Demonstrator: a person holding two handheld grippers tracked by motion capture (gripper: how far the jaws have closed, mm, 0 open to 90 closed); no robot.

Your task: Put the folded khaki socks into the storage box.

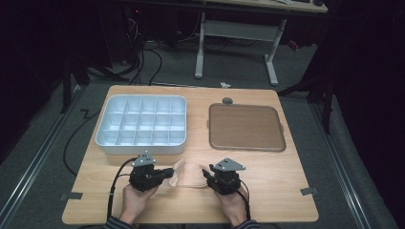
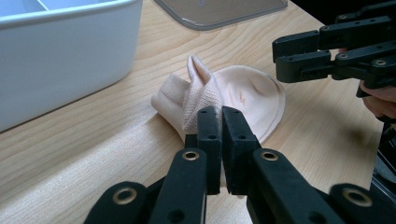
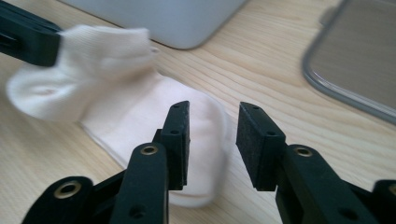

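Lying on the wooden table [image 1: 267, 186] between the two grippers, the pale sock [image 1: 189, 174] has its ribbed cuff pinched in the left gripper [image 2: 221, 122], whose jaws are pressed together on the cloth. The right gripper [image 3: 213, 135] hangs just above the sock's other end, jaws parted with nothing gripped. Beyond the fingers sit a white divided box [image 1: 141, 124] and a brown tray [image 1: 246, 127].

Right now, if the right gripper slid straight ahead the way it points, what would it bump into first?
Probably the pale sock lying just ahead of the right gripper, whose jaws stand open; depth is hard to judge.
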